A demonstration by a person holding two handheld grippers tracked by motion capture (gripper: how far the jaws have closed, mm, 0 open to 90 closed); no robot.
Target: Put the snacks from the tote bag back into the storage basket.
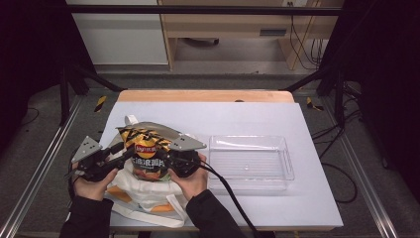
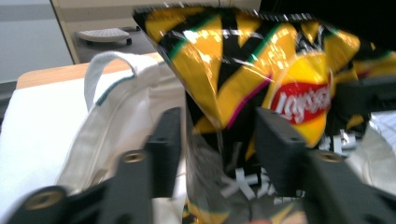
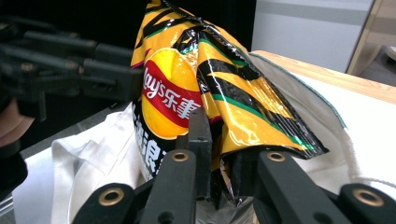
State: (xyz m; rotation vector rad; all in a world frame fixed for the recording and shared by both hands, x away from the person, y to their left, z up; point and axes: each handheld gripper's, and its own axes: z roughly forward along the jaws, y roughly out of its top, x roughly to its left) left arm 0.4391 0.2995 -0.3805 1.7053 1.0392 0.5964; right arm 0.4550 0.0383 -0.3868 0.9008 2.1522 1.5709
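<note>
The yellow-and-black striped foil crisp bag (image 3: pixel 196 88) carries a red banner logo reading "Lay's", followed by the white Chinese characters "乐事", at about nine o'clock on its front in the right gripper view. Below it stand large white characters on black, cut off; probably "浪". In the left gripper view the same red logo (image 2: pixel 301 100) appears blurred.

Person is wearing dark long sleeves on both forearms. Left tool (image 1: pixel 120 157) and right tool (image 1: pixel 166 157) are showing black bodies, each carrying a grey three-cornered plate on top. Black jaw links are displaying brass-coloured screw bushings. A black cable is trailing from the right tool
</note>
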